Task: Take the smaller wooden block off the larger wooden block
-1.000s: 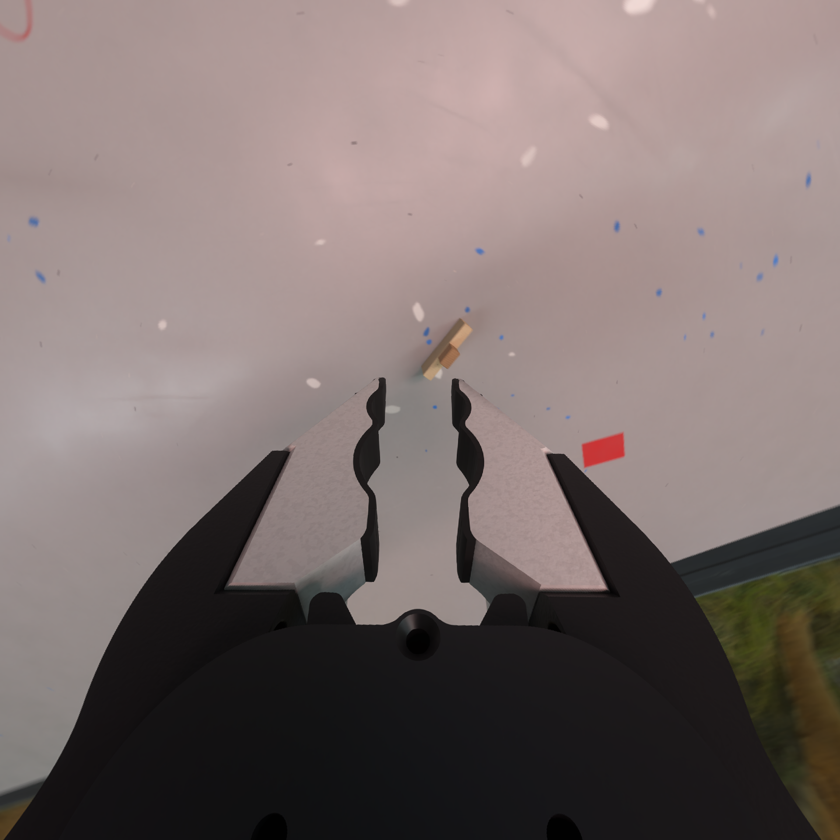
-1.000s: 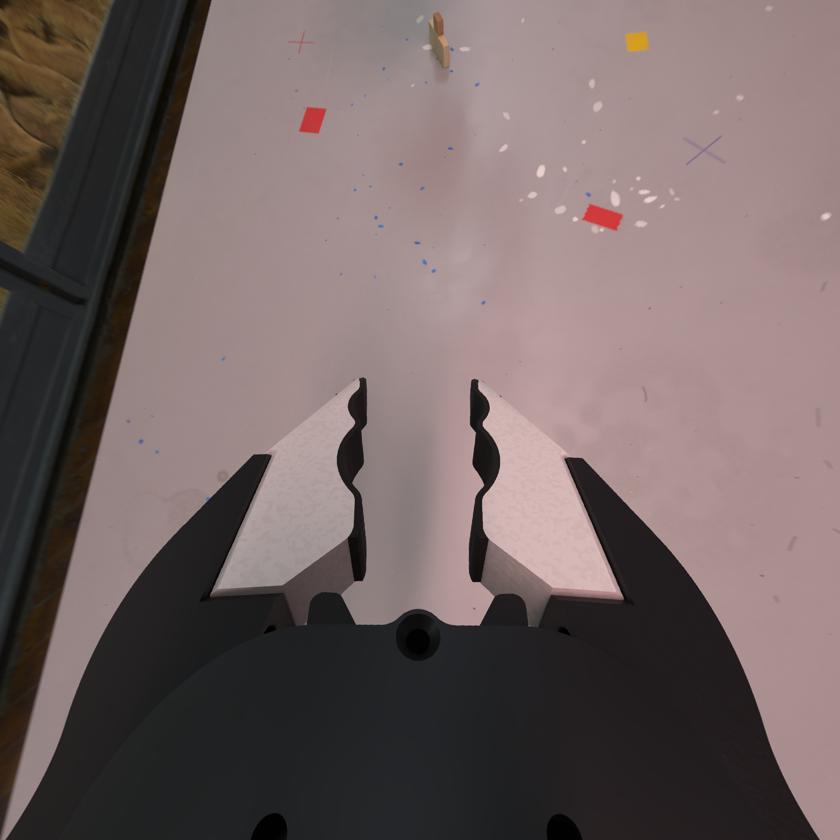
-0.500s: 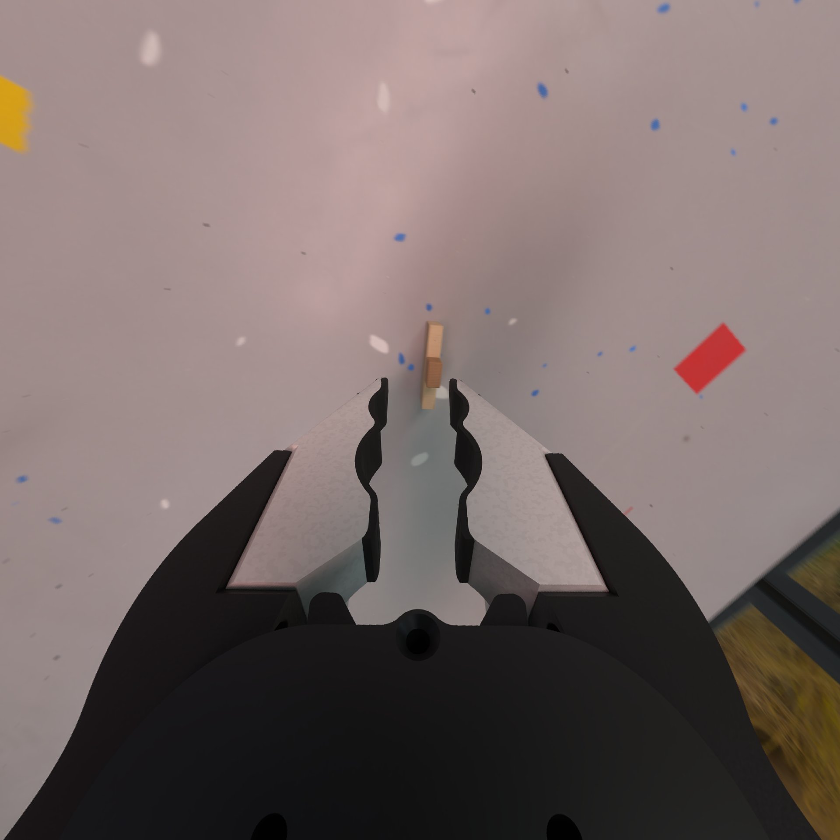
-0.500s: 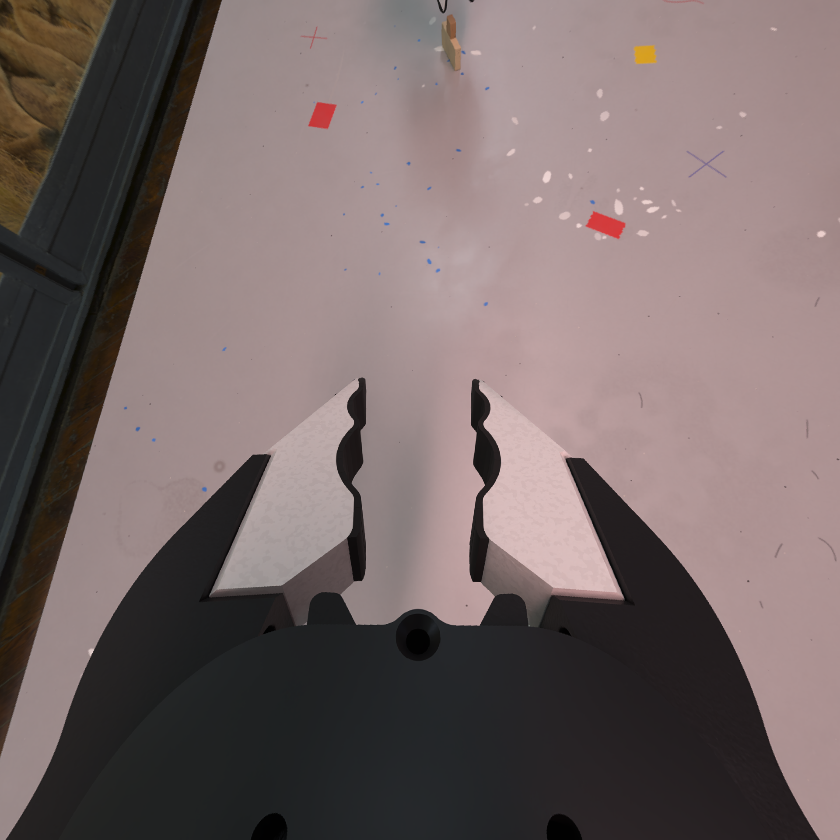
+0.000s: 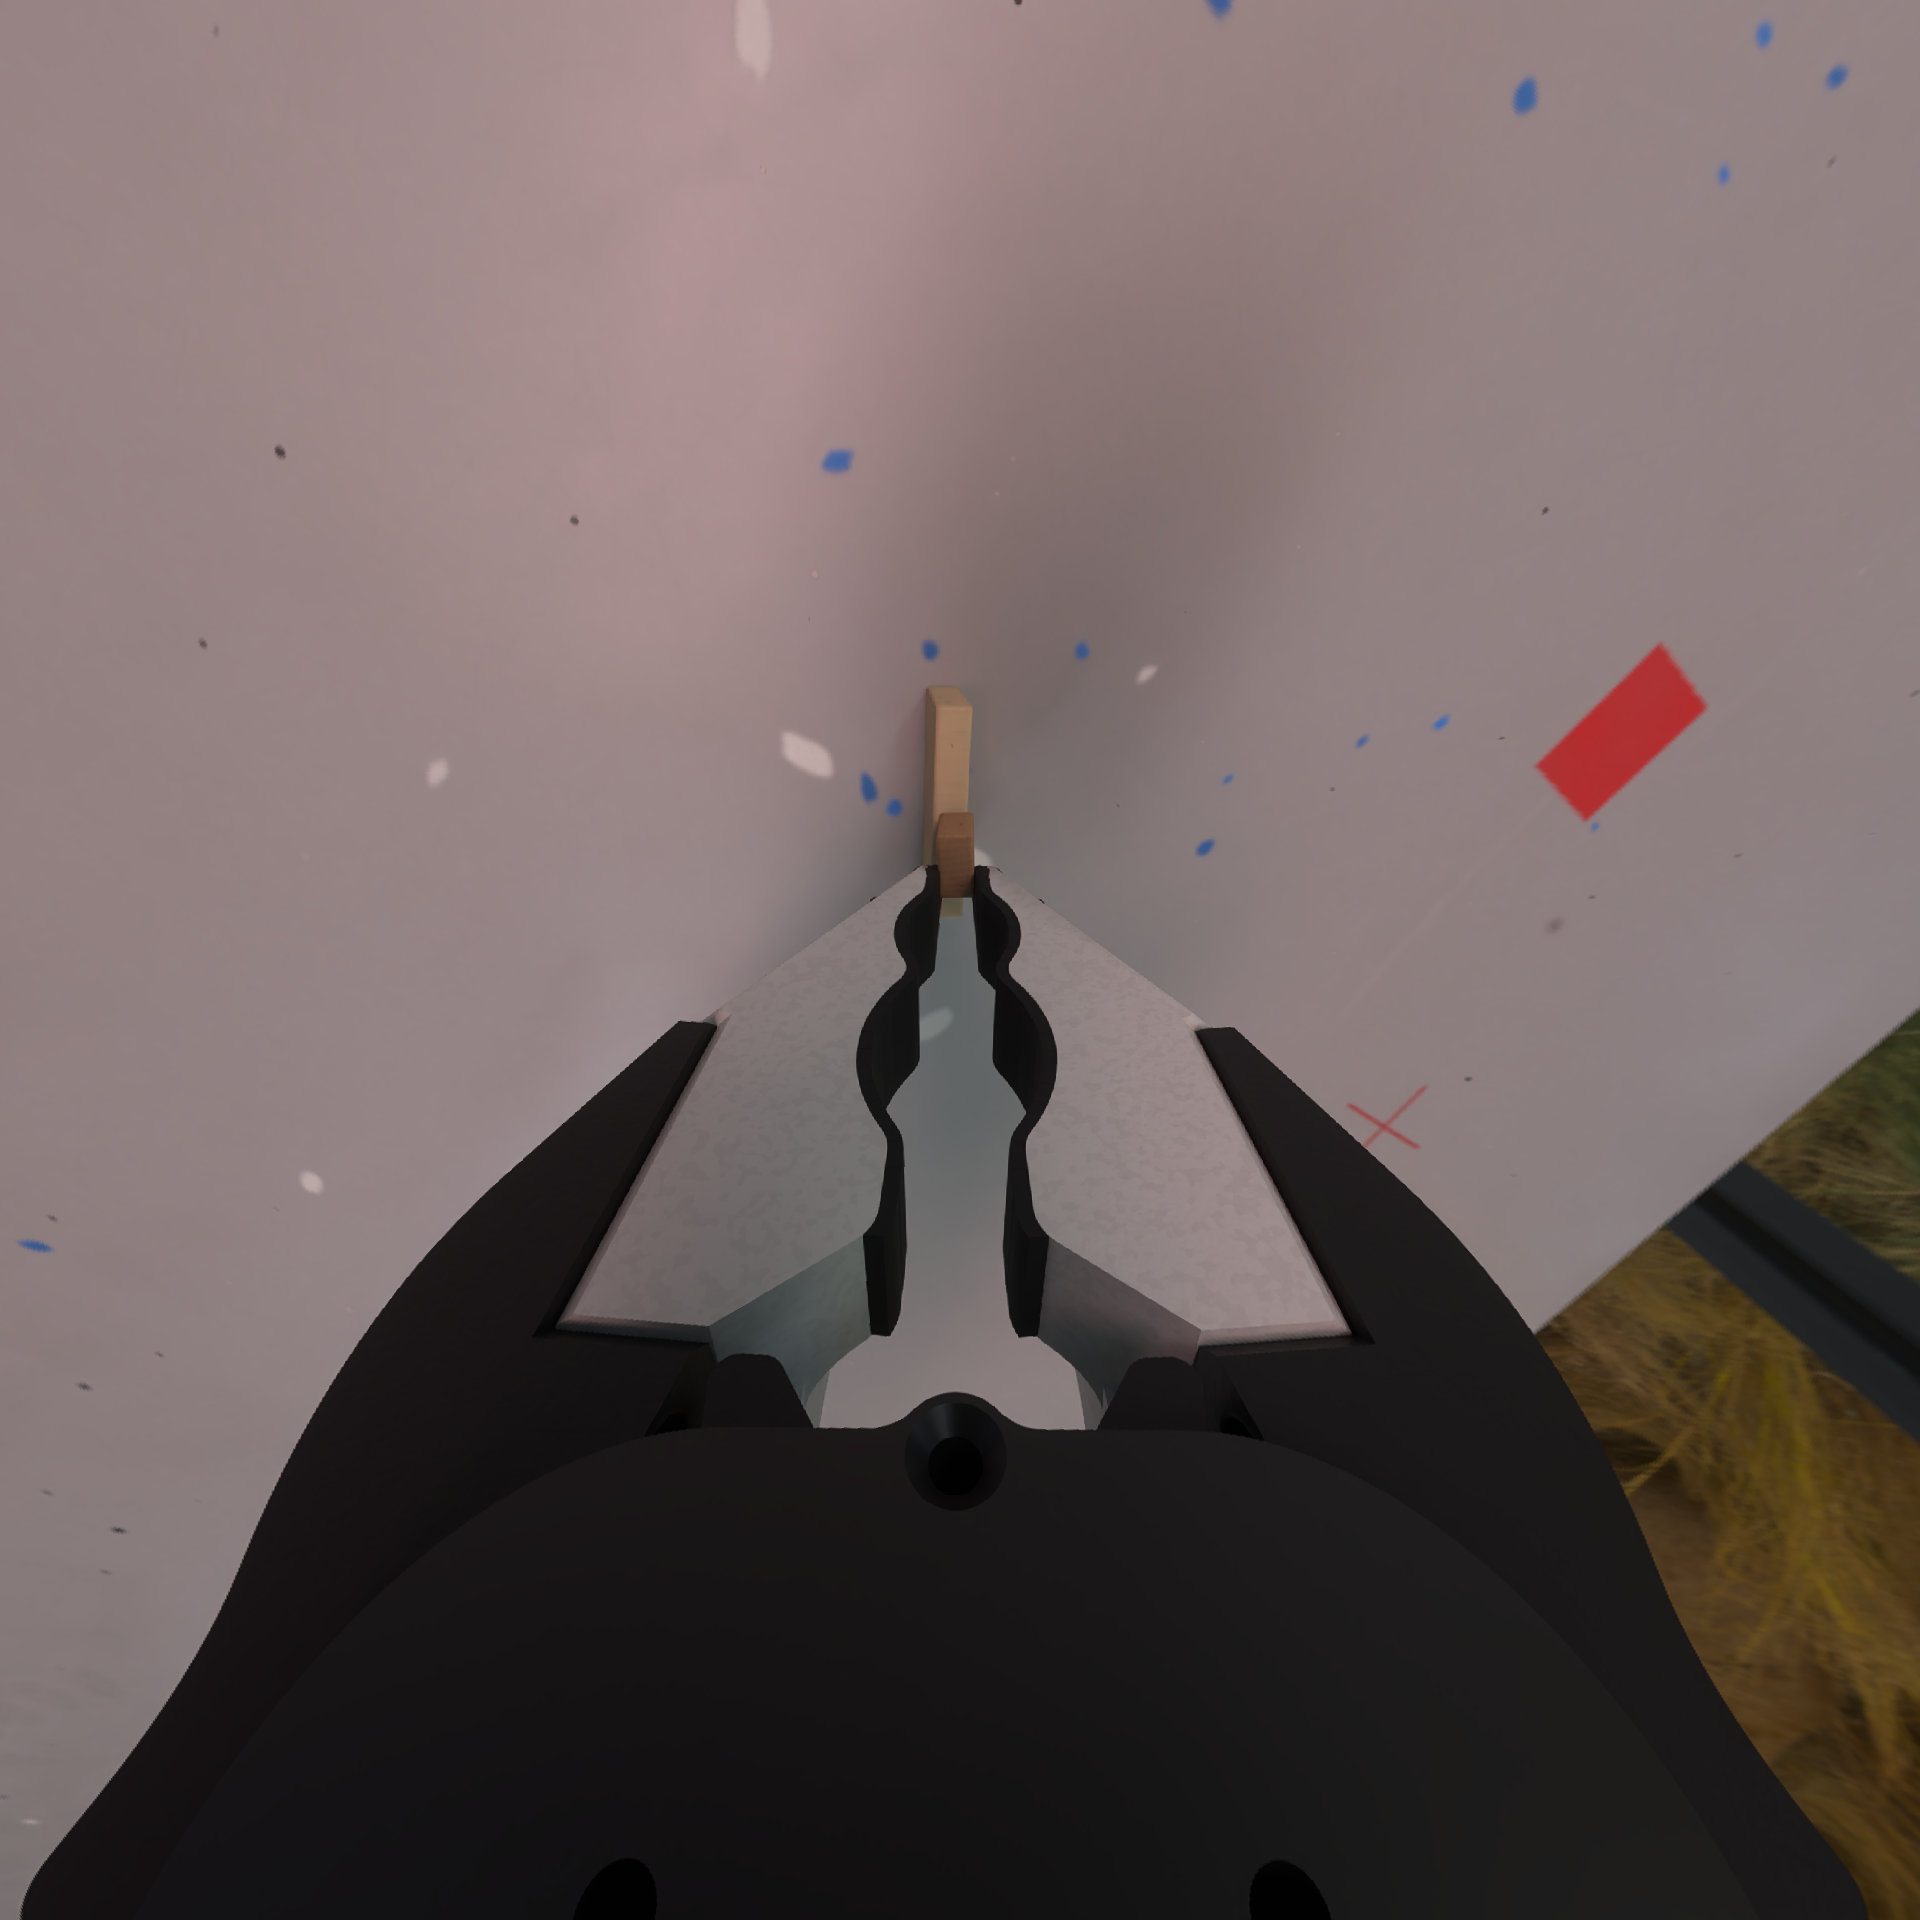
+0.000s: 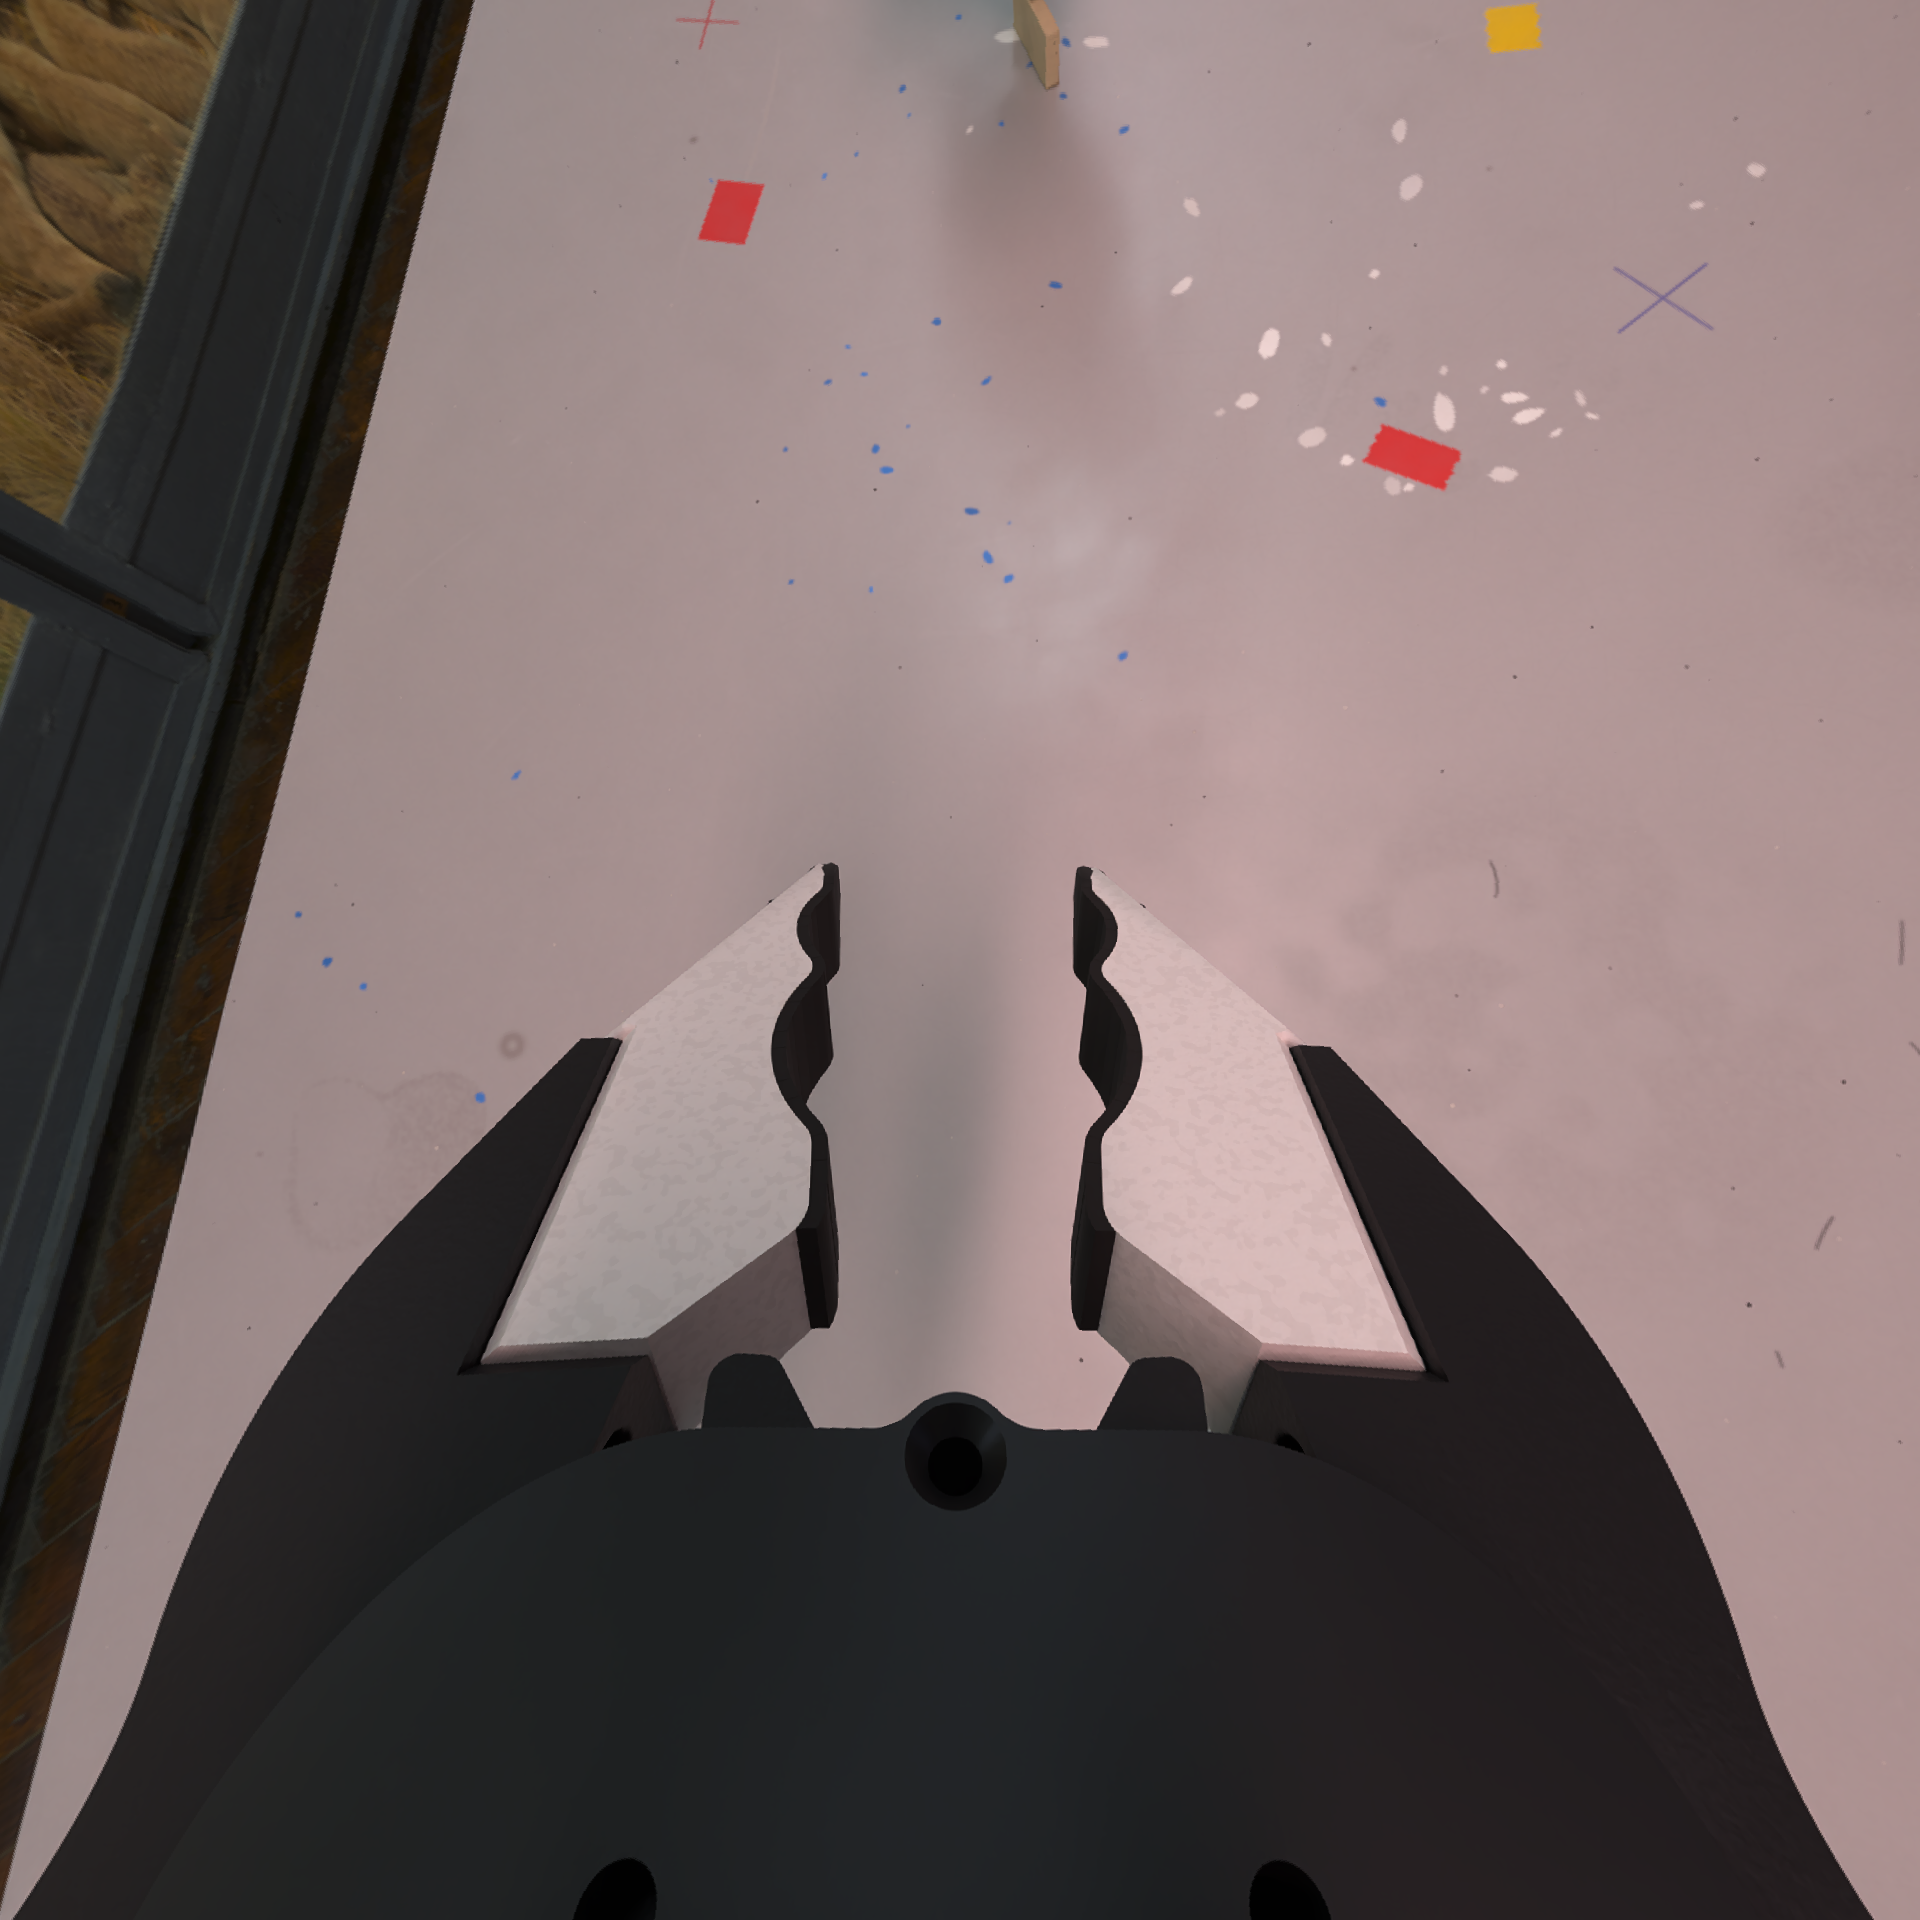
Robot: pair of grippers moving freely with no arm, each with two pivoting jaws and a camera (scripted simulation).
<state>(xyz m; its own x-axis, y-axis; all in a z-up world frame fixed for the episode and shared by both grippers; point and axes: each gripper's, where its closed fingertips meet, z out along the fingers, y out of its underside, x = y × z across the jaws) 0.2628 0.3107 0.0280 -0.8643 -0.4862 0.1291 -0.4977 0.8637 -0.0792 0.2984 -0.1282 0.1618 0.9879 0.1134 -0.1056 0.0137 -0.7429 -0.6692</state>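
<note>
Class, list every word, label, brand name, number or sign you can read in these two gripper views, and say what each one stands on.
None: no words, numbers or brand names show in either view.
The table bears only wordless marks: red patches, a yellow patch, a red cross, a purple cross, blue and white flecks.
The larger wooden block, the smaller wooden block and both grippers are plain.

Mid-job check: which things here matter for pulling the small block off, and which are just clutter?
Job:
smaller wooden block
larger wooden block
left gripper, shut on the smaller block

Clutter:
red patches
yellow patch
right gripper, open, far back
</note>
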